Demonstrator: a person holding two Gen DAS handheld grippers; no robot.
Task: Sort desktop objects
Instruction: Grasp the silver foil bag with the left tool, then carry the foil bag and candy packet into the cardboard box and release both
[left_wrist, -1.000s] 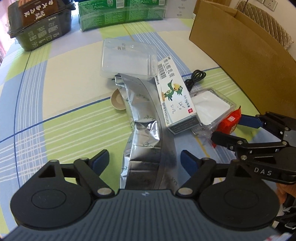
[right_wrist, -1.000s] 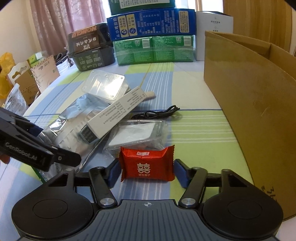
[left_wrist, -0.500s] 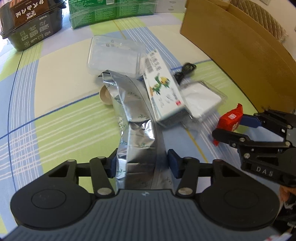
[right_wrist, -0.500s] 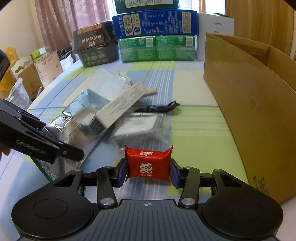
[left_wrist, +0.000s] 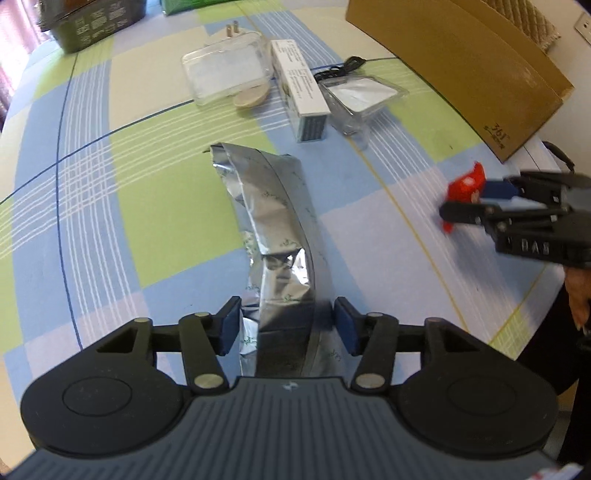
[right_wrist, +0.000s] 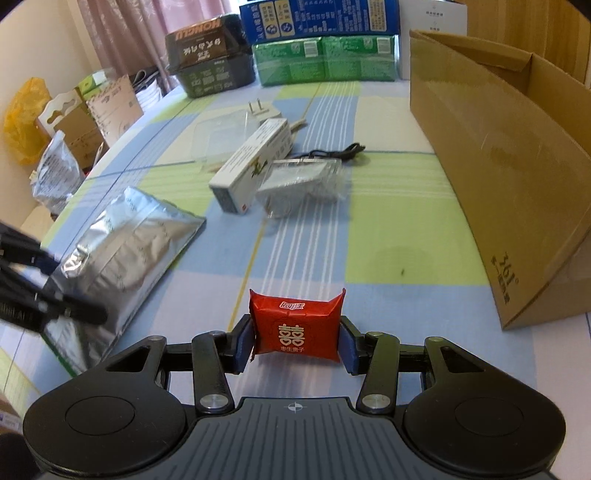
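My left gripper (left_wrist: 286, 328) is shut on a silver foil bag (left_wrist: 273, 229), which stretches forward over the checked tablecloth; the bag also shows in the right wrist view (right_wrist: 122, 251). My right gripper (right_wrist: 295, 341) is shut on a red candy packet (right_wrist: 295, 325) and holds it above the table; the packet also shows in the left wrist view (left_wrist: 465, 184). A white medicine box (right_wrist: 255, 158), two clear plastic cases (left_wrist: 225, 70) (left_wrist: 358, 96), a black cable (right_wrist: 332, 153) and a wooden disc (left_wrist: 251, 98) lie farther back.
A large open cardboard box (right_wrist: 498, 166) stands on the right. Green and blue cartons (right_wrist: 325, 55) and a dark food box (right_wrist: 210, 70) line the far edge. Bags and card packaging (right_wrist: 74, 125) sit off the table's left side.
Both grippers have pulled back from the pile towards the near edge. The left one closed on the foil bag and dragged it free; the right one closed on the red packet and lifted it.
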